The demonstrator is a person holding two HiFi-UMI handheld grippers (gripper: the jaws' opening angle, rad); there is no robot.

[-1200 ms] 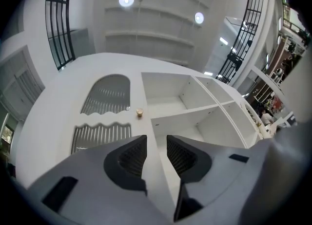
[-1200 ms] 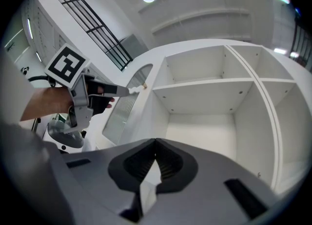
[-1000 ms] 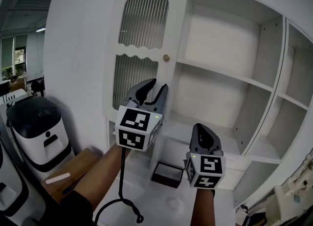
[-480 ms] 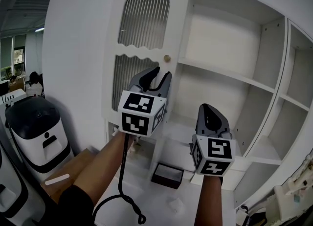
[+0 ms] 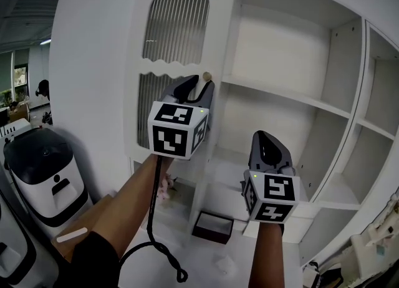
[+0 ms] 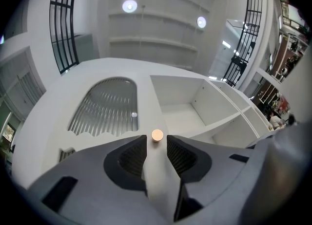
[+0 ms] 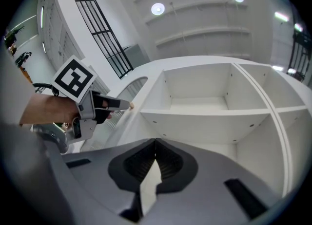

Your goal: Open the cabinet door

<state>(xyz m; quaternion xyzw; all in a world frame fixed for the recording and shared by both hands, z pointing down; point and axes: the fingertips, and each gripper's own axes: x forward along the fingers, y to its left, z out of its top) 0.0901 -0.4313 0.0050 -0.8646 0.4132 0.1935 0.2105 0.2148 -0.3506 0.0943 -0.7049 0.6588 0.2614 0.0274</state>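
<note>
The white cabinet door (image 5: 177, 50) has an arched ribbed-glass panel and a small round wooden knob (image 5: 206, 76) on its right stile. My left gripper (image 5: 198, 85) is open, raised right up to the knob. In the left gripper view the knob (image 6: 157, 135) sits just past the fingertips, centred in the gap of the left gripper (image 6: 156, 142); I cannot tell whether it touches. My right gripper (image 5: 270, 148) hangs lower at the right, before the open shelves (image 5: 287, 96), shut with nothing in it. The right gripper view shows the left gripper (image 7: 113, 103) at the knob (image 7: 131, 104).
A white and black machine (image 5: 40, 168) stands at the lower left beside a cardboard box (image 5: 84, 218). A small dark box (image 5: 213, 225) lies on the floor under the shelves. A black cable (image 5: 156, 243) hangs from my left gripper.
My left gripper has risen and moved forward until its open jaws reach the knob. The right gripper rose a little a second ago and has since held still.
</note>
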